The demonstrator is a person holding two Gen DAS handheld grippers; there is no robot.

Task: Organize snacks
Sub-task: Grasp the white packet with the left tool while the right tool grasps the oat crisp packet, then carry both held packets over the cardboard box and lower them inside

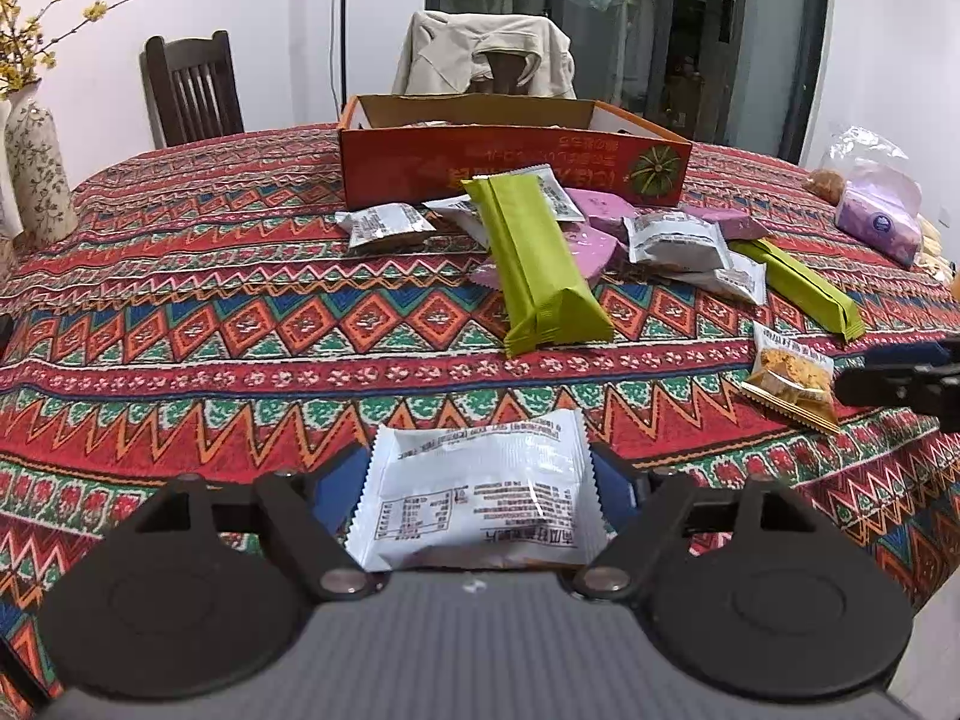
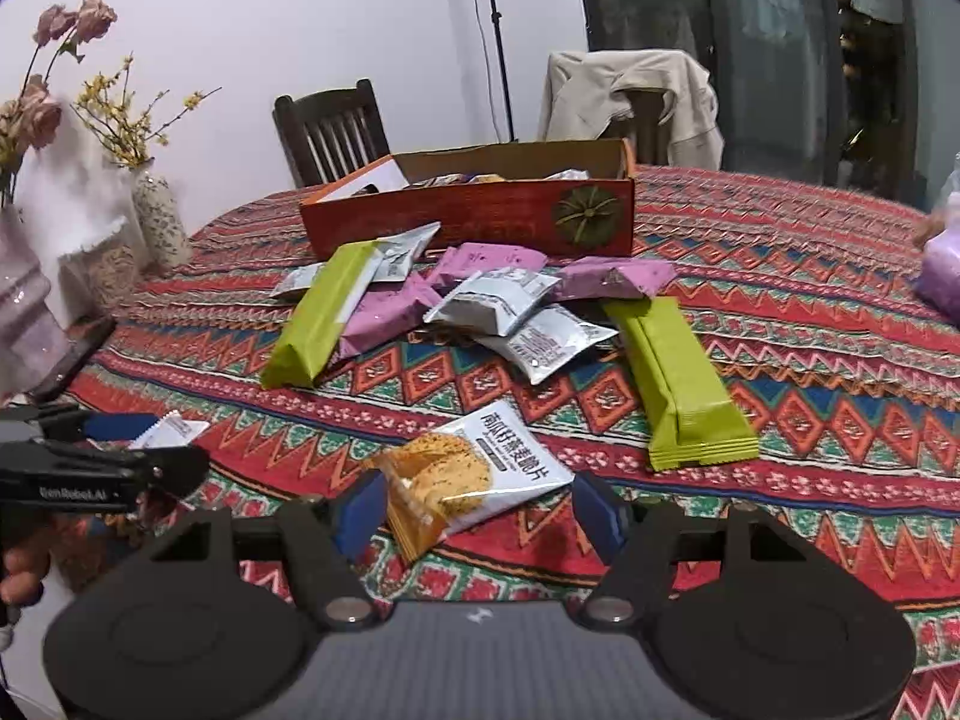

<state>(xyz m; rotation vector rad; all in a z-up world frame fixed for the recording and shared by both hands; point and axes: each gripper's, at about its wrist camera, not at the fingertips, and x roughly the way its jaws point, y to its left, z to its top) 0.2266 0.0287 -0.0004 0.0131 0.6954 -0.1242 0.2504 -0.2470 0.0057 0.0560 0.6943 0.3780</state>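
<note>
Patterned tablecloth (image 1: 240,324), wooden chair (image 1: 192,90), white wall (image 1: 270,12)

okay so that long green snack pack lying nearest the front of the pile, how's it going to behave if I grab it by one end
The green pack looks fairly stiff: it holds a straight, box-like shape with crisp folded ends, so it probably won't droop much. Its glossy wrapper may slip between jaws. It rests partly on other packets, so lifting it could shift them.

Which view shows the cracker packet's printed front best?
The right wrist view: the cracker packet lies face up between the open right gripper fingers, label readable. The left wrist view shows it small and oblique near the edge.
</note>
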